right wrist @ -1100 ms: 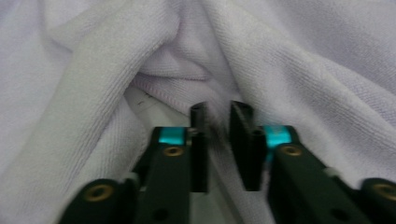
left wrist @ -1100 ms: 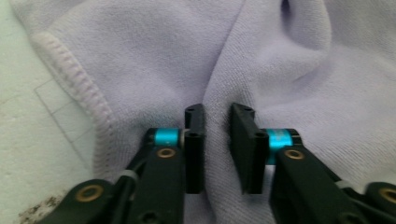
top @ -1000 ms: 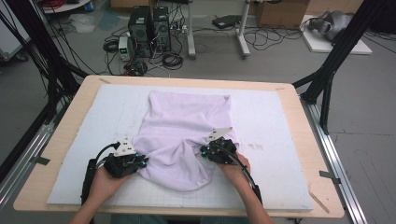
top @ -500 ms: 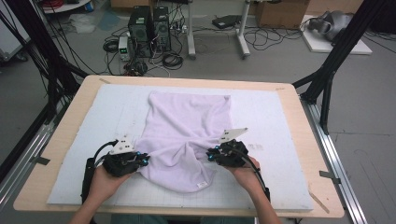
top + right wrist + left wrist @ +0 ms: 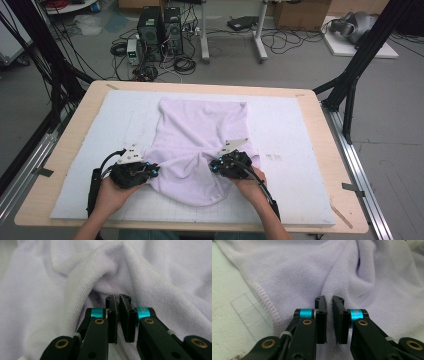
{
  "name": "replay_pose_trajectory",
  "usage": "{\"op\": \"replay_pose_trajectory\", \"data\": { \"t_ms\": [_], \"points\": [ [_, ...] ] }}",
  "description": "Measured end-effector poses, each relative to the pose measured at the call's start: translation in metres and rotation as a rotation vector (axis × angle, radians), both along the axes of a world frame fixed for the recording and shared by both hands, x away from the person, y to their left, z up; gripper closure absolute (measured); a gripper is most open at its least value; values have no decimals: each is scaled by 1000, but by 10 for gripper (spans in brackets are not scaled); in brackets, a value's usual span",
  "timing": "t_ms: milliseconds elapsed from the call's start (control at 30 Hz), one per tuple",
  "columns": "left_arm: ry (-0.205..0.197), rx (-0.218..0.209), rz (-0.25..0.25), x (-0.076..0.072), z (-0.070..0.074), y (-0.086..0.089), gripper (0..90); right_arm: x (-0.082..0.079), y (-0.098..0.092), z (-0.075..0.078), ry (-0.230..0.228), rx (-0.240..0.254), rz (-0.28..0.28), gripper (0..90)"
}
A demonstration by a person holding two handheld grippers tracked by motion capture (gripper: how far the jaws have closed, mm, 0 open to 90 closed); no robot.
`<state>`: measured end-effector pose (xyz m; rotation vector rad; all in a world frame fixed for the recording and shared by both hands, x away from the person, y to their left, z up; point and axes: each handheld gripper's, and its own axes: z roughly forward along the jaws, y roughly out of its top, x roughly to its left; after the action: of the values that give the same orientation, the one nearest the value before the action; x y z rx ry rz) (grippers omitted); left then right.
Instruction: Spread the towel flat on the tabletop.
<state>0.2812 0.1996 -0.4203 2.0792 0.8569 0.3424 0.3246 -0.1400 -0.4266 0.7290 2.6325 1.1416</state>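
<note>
A lavender towel lies on the white gridded mat, its near part gathered into folds between my two grippers. My left gripper sits at the towel's near left edge. In the left gripper view its jaws stand almost together, pinching a ridge of towel beside the stitched hem. My right gripper is at the near middle of the towel. Its jaws have just been closing and now pinch a thick fold of towel.
The mat covers a wooden table with a bare rim all round. Black frame legs stand at the left and right. Computers and cables lie on the floor beyond the far edge. Bare mat lies left of the towel.
My right gripper swung out to the right and came back left onto the towel's middle. The near part of the towel is more bunched. The left gripper has kept still.
</note>
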Motion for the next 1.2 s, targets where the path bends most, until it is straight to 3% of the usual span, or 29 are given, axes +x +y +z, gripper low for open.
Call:
{"op": "replay_pose_trajectory", "data": {
  "t_ms": [100,333,500,600,667,767,967,1100,1200],
  "points": [
    [-2,-8,6,0,1,2,822,-4,-9,10,8,55,2,861],
    [1,-34,14,1,3,4,825,-14,-46,28,-13,57,-32,865],
    [-13,-72,-10,-2,15,4,828,-26,-80,45,-42,78,-73,865],
    [-24,-64,-12,6,22,0,830,-27,-96,53,-54,73,-111,867],
    [-26,-68,2,17,23,-6,830,-21,-102,54,-55,66,-128,867],
    [-38,-8,29,42,20,-17,830,-1,-99,46,-36,27,-170,867],
    [37,-49,134,94,3,-22,827,55,-93,19,39,7,-273,866],
    [37,-74,149,100,4,-16,717,69,-88,4,77,-26,-281,803],
    [8,-58,132,88,14,-4,634,60,-92,15,40,20,-278,744]
  ]
}}
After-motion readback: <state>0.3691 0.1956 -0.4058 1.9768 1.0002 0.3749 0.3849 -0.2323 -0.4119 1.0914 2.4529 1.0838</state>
